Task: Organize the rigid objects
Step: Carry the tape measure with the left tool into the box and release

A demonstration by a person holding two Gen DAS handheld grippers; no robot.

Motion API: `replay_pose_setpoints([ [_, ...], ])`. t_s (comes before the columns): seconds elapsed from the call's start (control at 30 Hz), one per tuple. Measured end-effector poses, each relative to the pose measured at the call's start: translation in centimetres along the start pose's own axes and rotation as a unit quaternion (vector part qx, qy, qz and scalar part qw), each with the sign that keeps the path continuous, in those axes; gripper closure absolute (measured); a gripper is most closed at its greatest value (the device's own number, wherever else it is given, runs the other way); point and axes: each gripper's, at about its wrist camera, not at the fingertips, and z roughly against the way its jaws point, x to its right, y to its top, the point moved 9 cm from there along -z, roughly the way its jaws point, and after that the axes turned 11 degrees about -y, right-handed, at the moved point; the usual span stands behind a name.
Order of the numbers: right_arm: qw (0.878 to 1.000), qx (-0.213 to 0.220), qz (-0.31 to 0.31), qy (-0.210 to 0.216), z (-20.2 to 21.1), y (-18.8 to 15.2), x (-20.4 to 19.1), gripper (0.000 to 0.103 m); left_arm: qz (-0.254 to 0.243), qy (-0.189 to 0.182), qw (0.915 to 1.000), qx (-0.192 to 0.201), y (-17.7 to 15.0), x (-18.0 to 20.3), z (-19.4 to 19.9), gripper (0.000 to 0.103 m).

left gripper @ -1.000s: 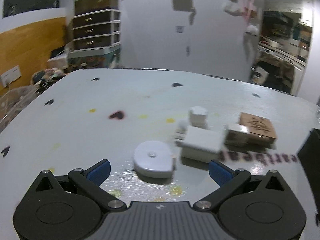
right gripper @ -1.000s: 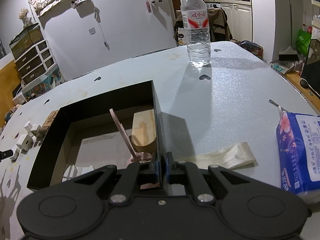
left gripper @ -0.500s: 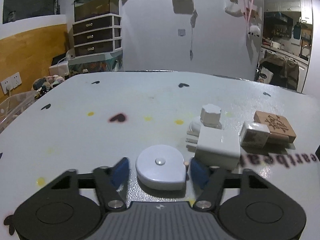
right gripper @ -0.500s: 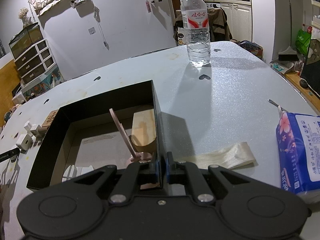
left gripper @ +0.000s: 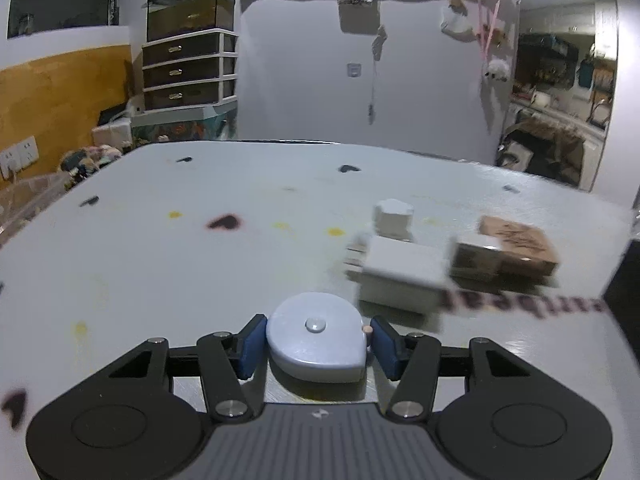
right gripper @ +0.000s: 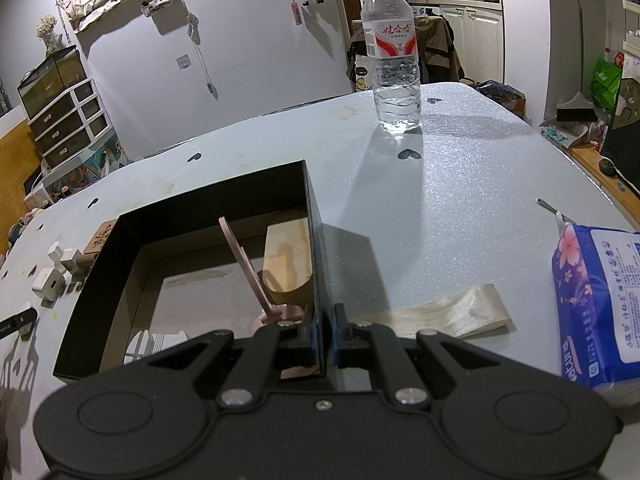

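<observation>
Tape measure (left gripper: 318, 338) x1 in left gripper (left gripper: 316, 340); right gripper (right gripper: 323, 330) on box wall (right gripper: 316, 264).

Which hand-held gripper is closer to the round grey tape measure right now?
Left. The left hand-held gripper has its blue pads on both sides of the tape measure. The right hand-held gripper is clamped on the black box's wall, away from it.

Tape measure (left gripper: 318, 336) left of charger (left gripper: 402, 274); bottle (right gripper: 393, 58) behind box (right gripper: 312, 216).
</observation>
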Motion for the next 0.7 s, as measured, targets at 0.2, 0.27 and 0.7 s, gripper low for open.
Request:
replay_pose_setpoints([
  [0.2, 1.0, 0.0, 0.001, -0.001, 0.0, 0.0, 0.0, 0.096, -0.001, -0.055, 0.9982, 0.023, 0.0, 4.4, 2.2, 0.047],
  [0.27, 1.0, 0.0, 0.001, 0.0, 0.0, 0.0, 0.0, 0.096, -0.008, -0.083, 0.996, 0.031, 0.6, 6.4, 2.8, 0.047],
  [0.7, 1.0, -0.002, 0.0, 0.001, -0.1, 0.0, 0.0, 0.096, -0.126, -0.27, 0.9542, 0.024, 2.6, 23.4, 4.4, 0.047],
])
